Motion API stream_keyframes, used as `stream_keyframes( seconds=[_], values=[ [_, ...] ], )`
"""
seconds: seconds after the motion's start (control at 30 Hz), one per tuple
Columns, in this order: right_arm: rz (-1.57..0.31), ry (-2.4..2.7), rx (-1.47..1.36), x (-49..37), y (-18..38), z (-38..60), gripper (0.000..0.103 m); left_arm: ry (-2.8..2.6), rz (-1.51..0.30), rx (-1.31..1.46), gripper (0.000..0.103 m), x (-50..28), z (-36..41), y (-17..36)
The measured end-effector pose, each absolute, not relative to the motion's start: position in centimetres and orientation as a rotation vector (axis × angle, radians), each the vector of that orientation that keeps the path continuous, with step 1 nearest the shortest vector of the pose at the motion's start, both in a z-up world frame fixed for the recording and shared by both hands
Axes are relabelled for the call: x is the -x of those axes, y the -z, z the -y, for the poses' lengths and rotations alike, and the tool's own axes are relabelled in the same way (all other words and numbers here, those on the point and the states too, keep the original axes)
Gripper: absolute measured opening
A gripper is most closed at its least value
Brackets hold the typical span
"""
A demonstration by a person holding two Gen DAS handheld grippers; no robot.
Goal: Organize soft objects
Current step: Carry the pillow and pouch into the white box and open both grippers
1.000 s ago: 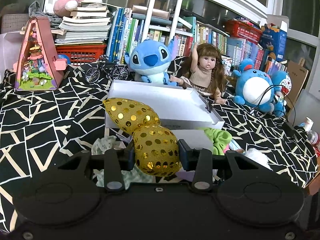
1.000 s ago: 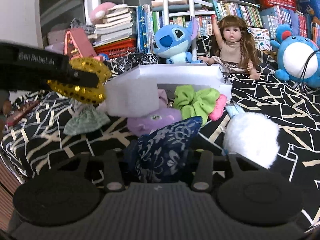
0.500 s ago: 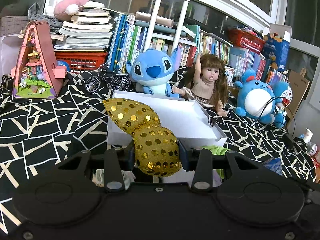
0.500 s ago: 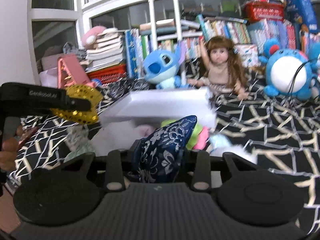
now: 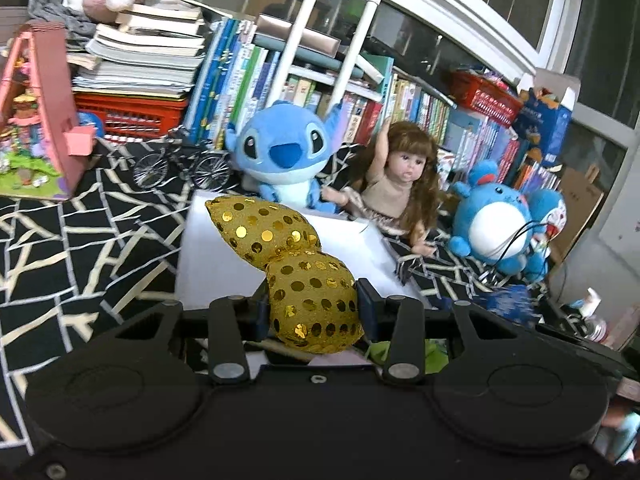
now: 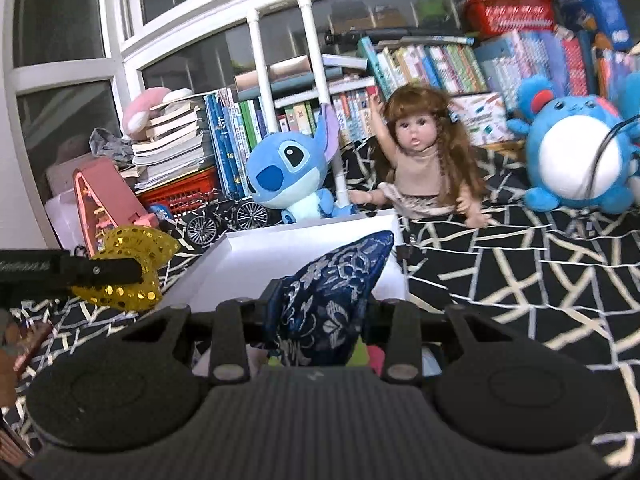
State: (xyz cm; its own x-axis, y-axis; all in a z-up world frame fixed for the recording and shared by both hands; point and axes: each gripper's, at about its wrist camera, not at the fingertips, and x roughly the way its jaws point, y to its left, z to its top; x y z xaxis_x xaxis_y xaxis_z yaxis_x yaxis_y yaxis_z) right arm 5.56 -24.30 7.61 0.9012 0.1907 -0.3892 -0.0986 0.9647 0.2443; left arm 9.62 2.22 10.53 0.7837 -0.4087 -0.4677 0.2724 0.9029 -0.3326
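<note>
My left gripper (image 5: pixel 313 307) is shut on a gold sequinned soft bow (image 5: pixel 296 264), which juts up and left over the near edge of an open white box (image 5: pixel 224 256). In the right wrist view my right gripper (image 6: pixel 320 312) is shut on a dark blue floral fabric pouch (image 6: pixel 332 288), held just before the white box (image 6: pixel 280 256). The left gripper (image 6: pixel 132 272) with the gold bow (image 6: pixel 132 248) shows at that view's left. Green and pink soft pieces (image 6: pixel 374 354) peek out below the right gripper's fingers.
Behind the box sit a blue Stitch plush (image 5: pixel 286 160), a doll (image 5: pixel 400 184) and a round blue plush (image 5: pixel 500 232). A toy bicycle (image 5: pixel 180 164), a pink toy house (image 5: pixel 36 120), book stacks and a red basket (image 5: pixel 128 114) line the back. A black-and-white patterned cloth (image 6: pixel 520 272) covers the table.
Both grippers rose and moved toward the white box with their items still held. The scattered soft things on the cloth have dropped out of sight below the grippers.
</note>
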Motion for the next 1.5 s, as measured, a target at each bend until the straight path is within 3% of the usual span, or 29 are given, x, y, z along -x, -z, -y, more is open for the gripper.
stream_keyframes(
  seconds=[0.6, 1.5],
  values=[
    [-0.626, -0.135, -0.369, -18.9, -4.9, 24.6, 0.042, 0.414, -0.782, 0.279, 0.040, -22.4, 3.1, -6.3],
    [-0.723, -0.103, -0.383, -22.3, -1.2, 24.1, 0.045, 0.327, -0.841, 0.229, 0.040, -26.1, 4.5, -1.9]
  ],
)
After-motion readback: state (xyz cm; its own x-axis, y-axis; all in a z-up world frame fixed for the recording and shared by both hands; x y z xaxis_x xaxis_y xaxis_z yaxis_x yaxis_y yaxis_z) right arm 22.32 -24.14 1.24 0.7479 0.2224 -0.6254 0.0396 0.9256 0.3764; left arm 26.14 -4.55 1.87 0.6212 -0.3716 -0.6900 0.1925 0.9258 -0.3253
